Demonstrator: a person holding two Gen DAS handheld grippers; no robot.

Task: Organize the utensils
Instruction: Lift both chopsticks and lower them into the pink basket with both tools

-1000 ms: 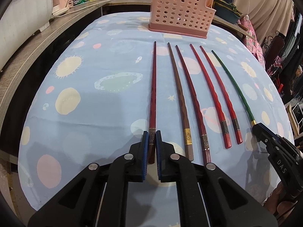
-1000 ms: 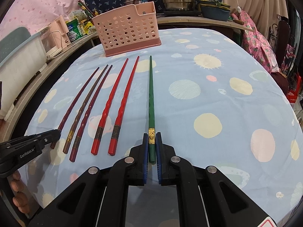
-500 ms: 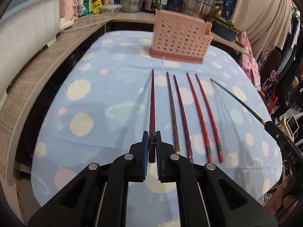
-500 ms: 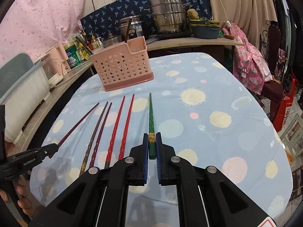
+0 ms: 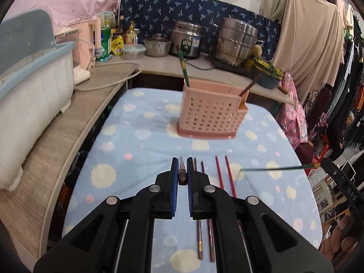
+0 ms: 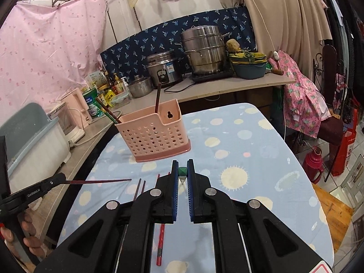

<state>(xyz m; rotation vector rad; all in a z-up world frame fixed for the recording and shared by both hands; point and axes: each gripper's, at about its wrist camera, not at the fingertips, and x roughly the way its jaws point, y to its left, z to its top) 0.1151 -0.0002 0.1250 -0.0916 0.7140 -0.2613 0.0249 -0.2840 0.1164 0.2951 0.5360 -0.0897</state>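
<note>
Both claws are raised above the desk (image 5: 141, 136), angled downward toward the pink holder (image 5: 211, 113). The left claw (image 5: 181, 170) is clamped on one dark red chopstick (image 5: 182, 173); the right claw (image 6: 181, 173) is clamped on one green chopstick (image 6: 182, 172), each stick pointing forward from the pads. Four chopsticks (image 5: 219, 170) lie side by side on the desk beneath. Two more stand in the holder.

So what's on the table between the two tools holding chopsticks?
Four chopsticks lie on the tablecloth between the left tool and right tool: two dark, two red, seen in the left wrist view.
</note>
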